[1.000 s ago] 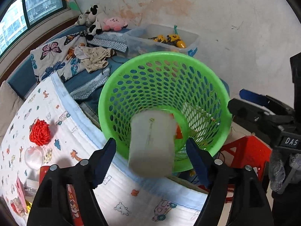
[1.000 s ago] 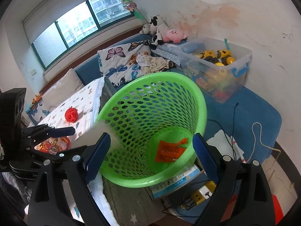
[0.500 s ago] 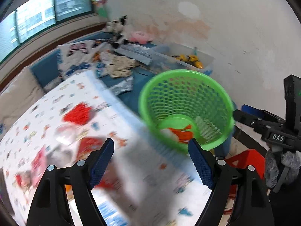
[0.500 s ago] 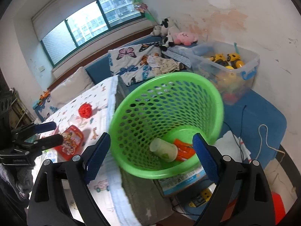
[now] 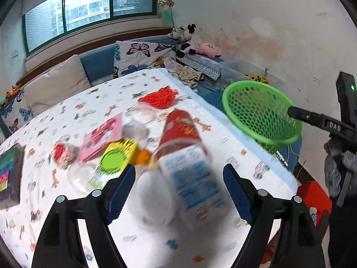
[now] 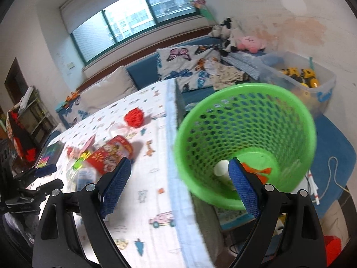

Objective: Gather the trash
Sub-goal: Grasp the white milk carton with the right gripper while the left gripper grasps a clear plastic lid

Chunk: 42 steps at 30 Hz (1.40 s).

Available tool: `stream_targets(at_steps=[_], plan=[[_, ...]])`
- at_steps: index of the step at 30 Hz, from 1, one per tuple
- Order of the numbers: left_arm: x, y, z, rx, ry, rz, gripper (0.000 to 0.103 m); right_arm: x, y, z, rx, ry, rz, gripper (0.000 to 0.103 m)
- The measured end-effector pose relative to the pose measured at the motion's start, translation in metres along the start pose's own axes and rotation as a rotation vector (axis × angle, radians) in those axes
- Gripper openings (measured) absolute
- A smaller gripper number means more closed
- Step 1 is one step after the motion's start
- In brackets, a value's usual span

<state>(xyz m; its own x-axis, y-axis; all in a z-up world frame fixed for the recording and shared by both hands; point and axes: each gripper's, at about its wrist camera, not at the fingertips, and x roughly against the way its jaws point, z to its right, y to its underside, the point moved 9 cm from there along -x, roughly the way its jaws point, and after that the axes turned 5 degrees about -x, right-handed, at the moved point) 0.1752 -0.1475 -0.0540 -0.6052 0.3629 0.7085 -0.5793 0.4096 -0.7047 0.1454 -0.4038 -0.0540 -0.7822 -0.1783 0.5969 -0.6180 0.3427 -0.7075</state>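
Note:
My left gripper [image 5: 179, 192] hangs open over a heap of litter on the cartoon-print tablecloth [image 5: 67, 111]. Blurred beneath its jaws, untouched, lie a red packet with a white and blue label [image 5: 185, 156] and a white rounded thing [image 5: 154, 198]. Behind them are a yellow-green box [image 5: 118, 154], a pink card [image 5: 100, 138], a clear cup [image 5: 142, 116] and a red mesh ball [image 5: 159, 97]. The green basket [image 6: 245, 134] stands off the table's right edge and holds a white cup [image 6: 221, 169] and an orange wrapper [image 6: 256, 169]. My right gripper [image 6: 179, 186] is open in front of the basket, holding nothing.
A blue bench with butterfly cushions [image 6: 185, 60] and plush toys runs under the window. Behind the basket stands a clear toy bin [image 6: 301, 78]. A red stool [image 5: 314, 198] and cables lie on the floor. A dark book [image 5: 9, 174] sits at the table's left edge.
The white cup dropped from between my left jaws into the basket. My left gripper then swung away from the basket to the litter on the table. My right gripper drifted slightly.

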Motion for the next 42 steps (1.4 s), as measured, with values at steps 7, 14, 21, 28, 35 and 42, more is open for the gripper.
stream_targets(at_steps=[7,14,21,28,35,42], plan=[[0.001,0.037,-0.015,0.010,0.018,-0.033,0.066,-0.013,0.018,-0.035,0.066,-0.033,-0.045,0.088],[-0.008,0.045,-0.008,-0.025,0.079,-0.033,0.043,-0.022,0.036,-0.057,0.091,-0.049,-0.085,0.088],[-0.022,0.045,-0.005,0.048,0.217,-0.044,0.012,-0.024,0.050,-0.072,0.100,-0.064,-0.117,0.088],[-0.009,0.048,-0.009,0.070,0.224,-0.005,0.004,-0.028,0.063,-0.101,0.139,-0.099,-0.147,0.088],[0.017,0.050,-0.026,0.113,0.204,0.045,0.004,-0.044,0.077,-0.137,0.169,-0.142,-0.197,0.088],[0.045,0.052,-0.044,0.150,0.197,0.102,0.003,-0.071,0.090,-0.165,0.209,-0.117,-0.246,0.088]])
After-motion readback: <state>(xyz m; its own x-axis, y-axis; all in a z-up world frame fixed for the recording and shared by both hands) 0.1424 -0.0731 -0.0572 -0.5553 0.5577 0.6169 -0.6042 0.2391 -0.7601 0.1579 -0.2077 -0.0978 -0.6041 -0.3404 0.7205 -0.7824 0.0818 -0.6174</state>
